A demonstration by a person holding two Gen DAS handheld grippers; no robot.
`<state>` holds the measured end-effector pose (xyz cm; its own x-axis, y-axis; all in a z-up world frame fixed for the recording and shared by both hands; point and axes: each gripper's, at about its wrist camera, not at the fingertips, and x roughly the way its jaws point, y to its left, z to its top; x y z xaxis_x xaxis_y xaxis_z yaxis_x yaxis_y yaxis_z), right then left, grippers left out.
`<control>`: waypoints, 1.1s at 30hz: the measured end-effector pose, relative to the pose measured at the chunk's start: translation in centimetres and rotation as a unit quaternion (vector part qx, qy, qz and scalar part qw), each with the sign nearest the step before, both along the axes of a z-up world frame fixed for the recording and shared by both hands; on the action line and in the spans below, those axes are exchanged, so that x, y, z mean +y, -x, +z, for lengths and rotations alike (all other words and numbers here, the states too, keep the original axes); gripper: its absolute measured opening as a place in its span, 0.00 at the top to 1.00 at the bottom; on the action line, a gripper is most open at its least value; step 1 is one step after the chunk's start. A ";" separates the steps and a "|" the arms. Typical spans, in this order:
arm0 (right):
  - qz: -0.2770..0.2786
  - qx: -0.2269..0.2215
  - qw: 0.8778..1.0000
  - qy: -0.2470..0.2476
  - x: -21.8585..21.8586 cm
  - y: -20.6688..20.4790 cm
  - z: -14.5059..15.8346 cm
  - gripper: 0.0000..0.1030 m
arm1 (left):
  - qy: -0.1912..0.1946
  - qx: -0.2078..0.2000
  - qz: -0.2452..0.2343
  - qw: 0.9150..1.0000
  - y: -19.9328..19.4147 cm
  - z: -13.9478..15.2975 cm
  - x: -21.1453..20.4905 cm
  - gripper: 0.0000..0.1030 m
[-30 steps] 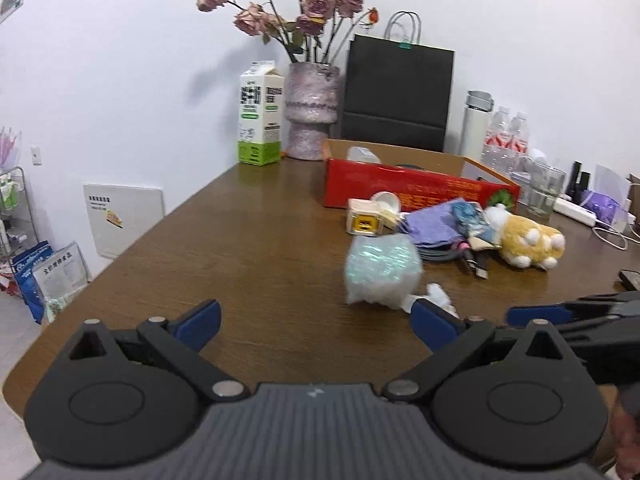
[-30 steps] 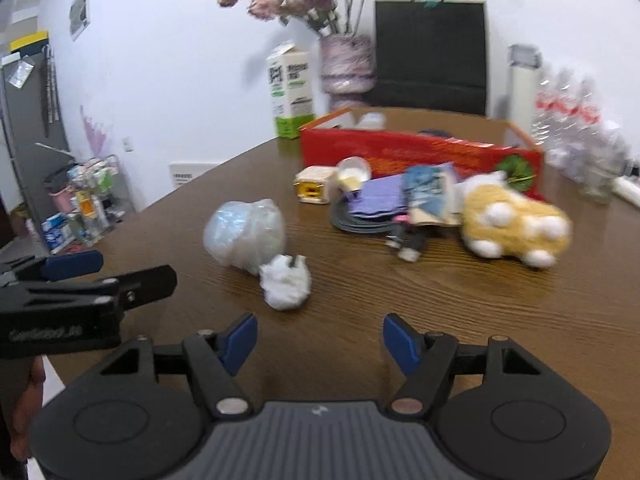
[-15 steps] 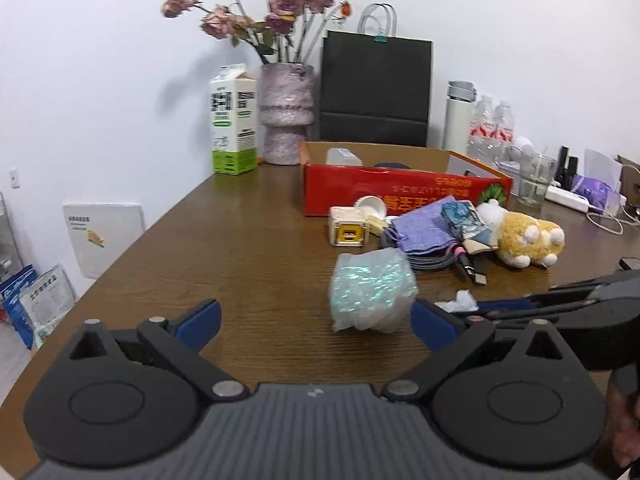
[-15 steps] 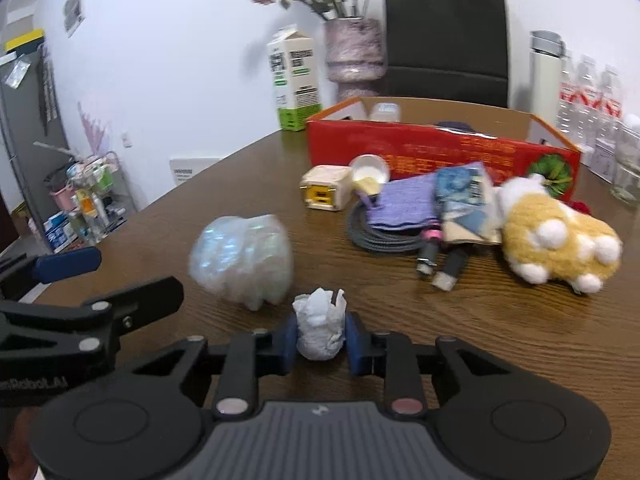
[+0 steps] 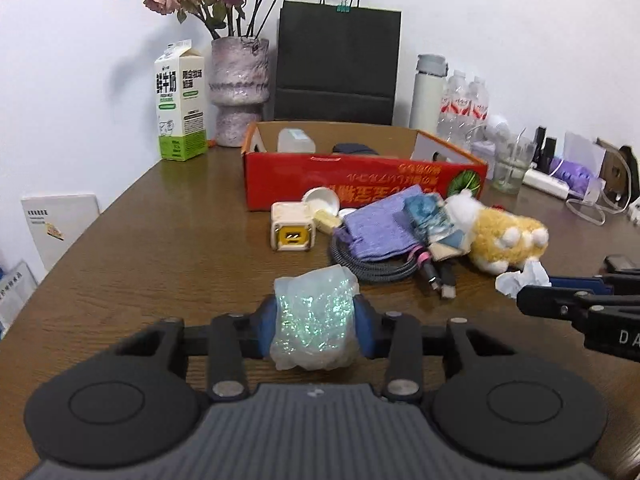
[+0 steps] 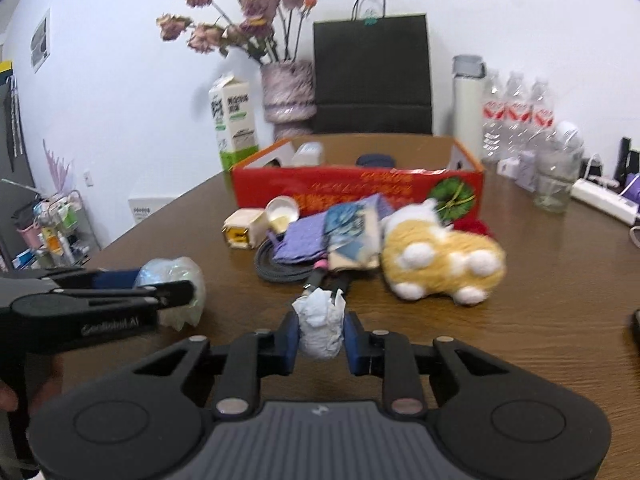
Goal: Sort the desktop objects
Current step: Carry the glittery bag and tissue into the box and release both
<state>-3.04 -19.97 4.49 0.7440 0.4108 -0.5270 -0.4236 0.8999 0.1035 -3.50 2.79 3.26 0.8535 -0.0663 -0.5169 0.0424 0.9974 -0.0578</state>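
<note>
My left gripper has a crumpled iridescent plastic bag between its blue pads; the jaws are closing and the pads press its sides just above the wooden table. My right gripper is shut on a white tissue wad, held slightly off the table. In the left wrist view the tissue wad sticks out of the right gripper's tips at the right edge. The right wrist view shows the left gripper at the left with the plastic bag.
A red cardboard box stands open behind a pile: a cream charger cube, purple cloth, coiled cable and yellow plush toy. Milk carton, flower vase, black paper bag and bottles line the wall.
The left gripper moved forward and went from wide open to shut around the plastic bag. The right gripper closed on the tissue wad and lifted it a little.
</note>
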 end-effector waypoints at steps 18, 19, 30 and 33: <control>-0.028 -0.069 0.997 -0.023 -3.0 -7.4 6.3 0.78 | -0.006 -0.116 -0.029 0.993 -4.8 7.4 -3.2 0.66; -0.029 -0.072 0.997 -0.024 -3.0 -8.0 6.7 0.78 | -0.009 -0.121 -0.028 0.992 -5.5 7.7 -3.3 0.66; -0.038 -0.073 0.996 -0.042 -3.4 -15.9 8.8 0.78 | 0.011 -0.109 -0.026 0.994 -13.5 9.9 -3.6 0.66; -0.039 -0.050 0.997 -0.053 -3.8 -18.8 9.2 0.78 | 0.021 -0.083 -0.032 0.996 -16.8 10.3 -3.3 0.66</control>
<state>15.72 -23.74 13.69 0.8219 0.3995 -0.4061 -0.3662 0.9166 0.1605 13.25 -0.49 13.56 0.9200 -0.1420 -0.3653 0.1185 0.9892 -0.0862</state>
